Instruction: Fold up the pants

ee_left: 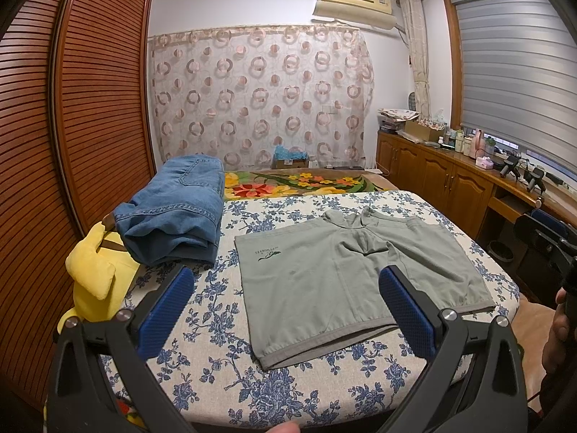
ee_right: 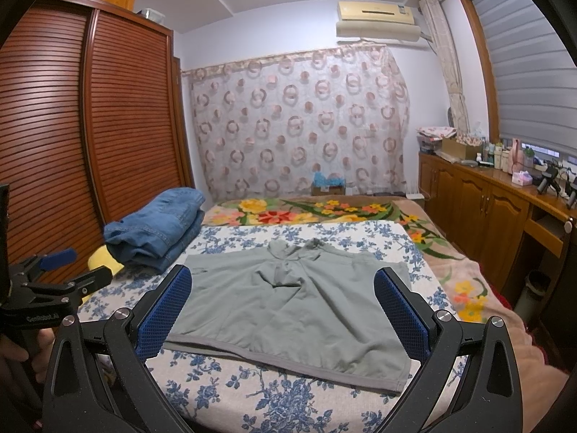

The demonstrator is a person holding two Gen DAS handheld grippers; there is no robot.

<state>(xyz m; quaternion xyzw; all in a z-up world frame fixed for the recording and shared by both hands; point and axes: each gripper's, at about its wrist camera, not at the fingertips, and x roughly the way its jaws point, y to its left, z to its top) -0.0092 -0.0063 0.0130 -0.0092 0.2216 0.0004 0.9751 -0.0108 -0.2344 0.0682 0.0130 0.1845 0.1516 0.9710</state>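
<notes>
Grey-green shorts (ee_left: 346, 274) lie spread flat on the blue-floral sheet (ee_left: 230, 379), waistband at the near edge, legs pointing away; a small logo shows on the left leg. They also show in the right wrist view (ee_right: 288, 310). My left gripper (ee_left: 286, 310) is open and empty, held above the near left part of the shorts. My right gripper (ee_right: 283, 310) is open and empty, above the waistband. The left gripper also shows at the left edge of the right wrist view (ee_right: 65, 267).
Folded blue jeans (ee_left: 173, 213) sit at the bed's left, partly on a yellow plush toy (ee_left: 93, 270). A floral blanket (ee_left: 295, 182) covers the far bed. A slatted wardrobe (ee_left: 72, 108) stands left; a cluttered wooden cabinet (ee_left: 450, 176) stands right.
</notes>
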